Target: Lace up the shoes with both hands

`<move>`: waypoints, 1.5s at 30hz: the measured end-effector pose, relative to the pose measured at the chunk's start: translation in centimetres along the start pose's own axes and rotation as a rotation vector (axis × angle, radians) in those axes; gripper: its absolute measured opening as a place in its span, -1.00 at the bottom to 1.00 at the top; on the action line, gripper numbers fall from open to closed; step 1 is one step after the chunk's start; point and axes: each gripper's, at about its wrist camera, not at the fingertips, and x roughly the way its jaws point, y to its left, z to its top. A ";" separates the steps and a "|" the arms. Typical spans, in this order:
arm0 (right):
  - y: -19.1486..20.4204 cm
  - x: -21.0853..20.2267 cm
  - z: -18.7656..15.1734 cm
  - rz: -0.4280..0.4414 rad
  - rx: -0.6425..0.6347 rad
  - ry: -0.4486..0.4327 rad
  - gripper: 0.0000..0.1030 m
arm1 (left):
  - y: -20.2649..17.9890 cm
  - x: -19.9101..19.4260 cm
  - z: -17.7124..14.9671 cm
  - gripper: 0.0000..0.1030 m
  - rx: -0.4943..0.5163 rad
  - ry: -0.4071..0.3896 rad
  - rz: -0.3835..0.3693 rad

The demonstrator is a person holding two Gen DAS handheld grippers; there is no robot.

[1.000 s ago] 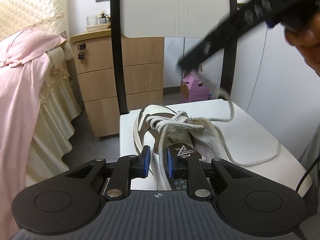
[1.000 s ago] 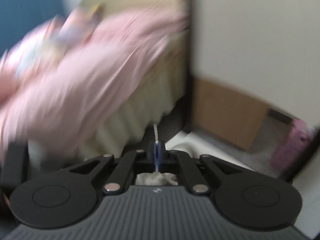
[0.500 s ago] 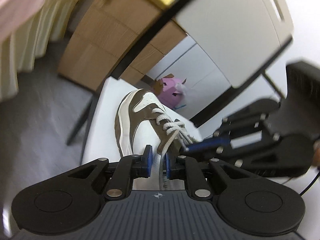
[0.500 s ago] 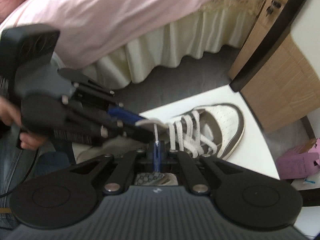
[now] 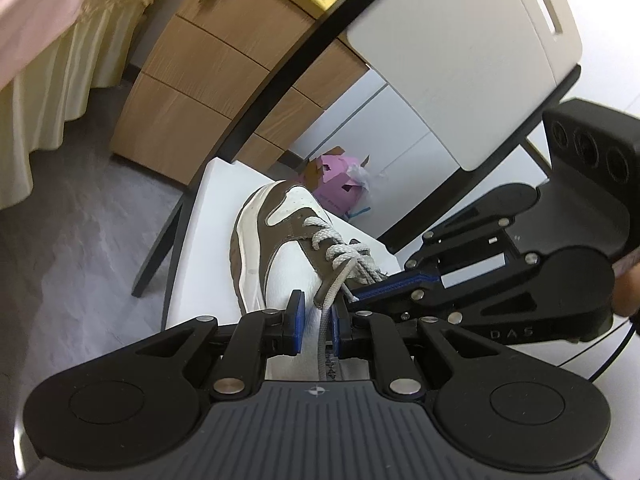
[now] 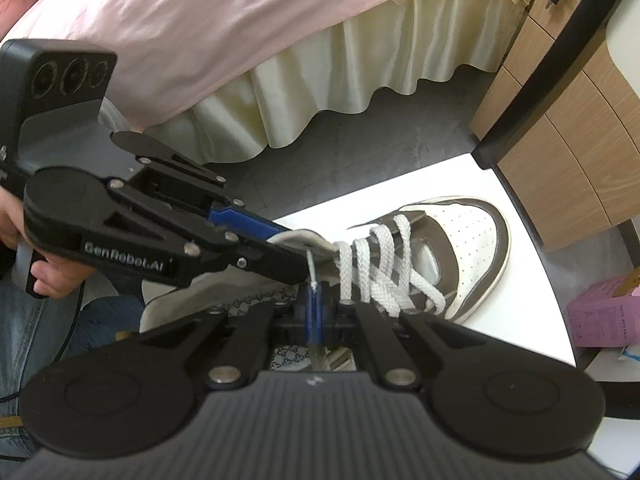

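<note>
Bedroom floor beside a pink bed (image 6: 200,32) and wooden drawers (image 5: 208,68); white chair seat (image 5: 208,216) carrying a brown-and-white shoe (image 5: 280,248), toe toward the chair back. Left gripper (image 5: 316,316) slightly parted, having just narrowed, lace strand (image 5: 326,332) between the pads, unclamped. Right gripper (image 6: 314,300) clamped tight on the lace tip (image 6: 311,266) over the shoe's opening.
</note>
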 end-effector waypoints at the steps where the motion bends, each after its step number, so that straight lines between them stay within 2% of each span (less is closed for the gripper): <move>1: -0.1 0.1 0.1 0.001 0.003 -0.002 -0.95 | -0.1 0.0 0.0 -0.71 0.013 -0.001 0.005; 5: -0.3 -0.2 0.1 0.018 0.037 -0.013 -0.95 | -0.9 0.1 -0.1 -0.70 0.095 -0.006 0.037; 8: -0.1 -0.3 0.2 0.007 0.032 -0.007 -0.95 | -2.8 0.2 -0.6 -0.69 0.265 -0.015 0.104; 12: -0.1 -0.3 0.6 0.010 0.036 -0.002 -0.95 | -5.6 0.1 -2.2 -0.69 0.557 -0.023 0.209; 14: -0.1 -0.5 0.8 0.020 0.048 -0.008 -0.95 | -6.3 0.2 -3.1 -0.69 0.666 -0.027 0.243; 16: 0.1 -0.7 1.0 0.023 0.045 -0.012 -0.95 | -6.7 0.5 -3.7 -0.69 0.727 -0.024 0.264; 23: 0.3 -0.4 1.0 -0.001 0.062 -0.037 -0.95 | -6.1 1.1 -3.4 -0.69 0.704 -0.001 0.240; 31: 0.9 -1.0 -0.8 -0.047 0.094 -0.147 -0.92 | -6.4 1.1 -3.4 -0.69 0.703 0.002 0.240; 32: 1.0 -1.2 -0.9 -0.051 0.085 -0.154 -0.88 | -6.5 1.2 -3.4 -0.69 0.704 0.002 0.242; 34: 1.1 -1.6 -1.0 -0.032 0.066 -0.144 -0.66 | -6.5 1.2 -3.3 -0.69 0.701 0.003 0.243; 35: 1.1 -1.9 -0.9 -0.022 0.057 -0.136 -0.49 | -6.5 1.3 -3.3 -0.69 0.701 0.003 0.243; 36: 1.0 -2.3 -0.8 -0.018 0.052 -0.127 -0.44 | -6.5 1.2 -3.4 -0.69 0.701 0.003 0.244; 41: -0.3 -3.9 0.4 0.024 0.097 -0.136 -0.44 | -6.5 1.3 -3.4 -0.69 0.698 0.001 0.245; 45: -1.2 -2.9 2.2 0.054 0.144 -0.125 -0.45 | -6.5 1.3 -3.4 -0.69 0.698 -0.002 0.245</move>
